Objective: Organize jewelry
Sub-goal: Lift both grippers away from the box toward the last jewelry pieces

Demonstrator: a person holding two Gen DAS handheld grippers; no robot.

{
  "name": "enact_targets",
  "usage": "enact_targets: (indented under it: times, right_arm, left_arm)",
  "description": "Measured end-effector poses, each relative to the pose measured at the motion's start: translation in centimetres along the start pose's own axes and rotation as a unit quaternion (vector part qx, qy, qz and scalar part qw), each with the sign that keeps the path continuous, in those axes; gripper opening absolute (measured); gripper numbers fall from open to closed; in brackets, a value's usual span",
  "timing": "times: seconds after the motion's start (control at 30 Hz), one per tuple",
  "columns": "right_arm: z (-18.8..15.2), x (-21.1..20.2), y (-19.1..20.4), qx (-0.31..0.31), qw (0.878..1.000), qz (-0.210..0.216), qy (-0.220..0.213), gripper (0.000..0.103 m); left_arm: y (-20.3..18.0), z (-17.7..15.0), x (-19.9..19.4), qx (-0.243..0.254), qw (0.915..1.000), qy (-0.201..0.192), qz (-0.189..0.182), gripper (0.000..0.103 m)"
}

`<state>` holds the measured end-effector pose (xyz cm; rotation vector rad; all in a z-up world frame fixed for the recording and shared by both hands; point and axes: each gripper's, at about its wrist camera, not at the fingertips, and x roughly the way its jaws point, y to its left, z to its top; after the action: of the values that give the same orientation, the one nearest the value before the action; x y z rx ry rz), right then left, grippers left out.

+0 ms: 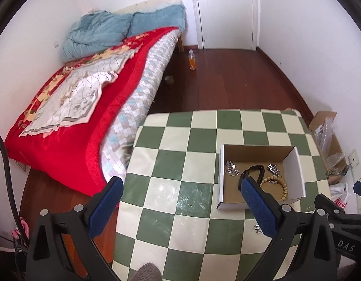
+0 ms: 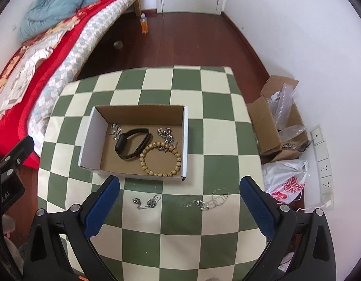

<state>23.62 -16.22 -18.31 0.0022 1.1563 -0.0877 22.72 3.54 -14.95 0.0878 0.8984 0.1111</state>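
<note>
the cardboard box (image 2: pixel 143 114) sits in the middle of the green and white checked table (image 2: pixel 217 140). inside it lie a black wrist band (image 2: pixel 131 144), a wooden bead bracelet (image 2: pixel 160 159) at about 5 o'clock in the box, a shiny chain (image 2: pixel 166 134) at 2 o'clock and another small shiny piece (image 2: pixel 114 130) at 10 o'clock.

two things are not in the box yet. a small silver pendant chain (image 2: pixel 146 202) lies on the table just in front of the box, at 6 o'clock from it. a thin silver necklace (image 2: pixel 209 201) lies to the right of that, at about 4 o'clock from the box.

the right tongs (image 2: pixel 180 201) are wide open and hold nothing. they hang over the two loose pieces. the left tongs (image 1: pixel 181 203) are wide open too, holding nothing, off at 9 o'clock by the table edge.

what could go wrong? the necklace is very thin and looks tangled, though it is too small to be sure. the fat blue pads (image 2: pixel 256 203) may slide over it and miss. if only one loop gets pinched, the rest may dangle, catch on the box wall and fall out. the two pieces are close, so a grab may drag both. a bump could push the light box away.
</note>
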Motion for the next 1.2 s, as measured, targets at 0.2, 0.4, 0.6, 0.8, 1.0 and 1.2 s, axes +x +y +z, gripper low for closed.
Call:
enact_targets:
  times: [0.2, 0.4, 0.6, 0.8, 1.0, 1.2]
  right_arm:
    - [-1.2, -4.0, -0.7, 0.006, 0.999, -0.009, -0.051, 0.103]
    - [-2.7, -7.6, -1.0, 0.013, 0.996, -0.003, -0.088, 0.103]
    - [-4.6, -9.2, -1.1, 0.019, 0.995, 0.024, -0.093, 0.103]
    - [-6.8, -6.6, -4.0, 0.061, 0.996, 0.026, -0.060, 0.103]
    - [-8.4, -0.4, -7.9, 0.102, 0.994, 0.023, 0.002, 0.081]
    - [-9.3, 6.8, -10.1, 0.128, 0.989, 0.041, 0.054, 0.069]
  left_arm:
    - [0.6, -1.0, -3.5, 0.001, 0.9996, -0.029, 0.009, 0.103]
    - [1.3, -2.5, -6.2, -0.018, 0.9989, -0.043, 0.010, 0.103]
    - [0.6, -4.5, -6.6, -0.017, 0.9987, -0.045, 0.014, 0.103]
    - [-1.7, -7.2, -2.2, 0.017, 0.9990, 0.006, 0.041, 0.103]
    - [-3.9, -9.2, 3.3, 0.027, 0.9950, 0.069, 0.067, 0.103]
    - [-5.2, -9.8, 7.4, 0.032, 0.9898, 0.101, 0.095, 0.103]
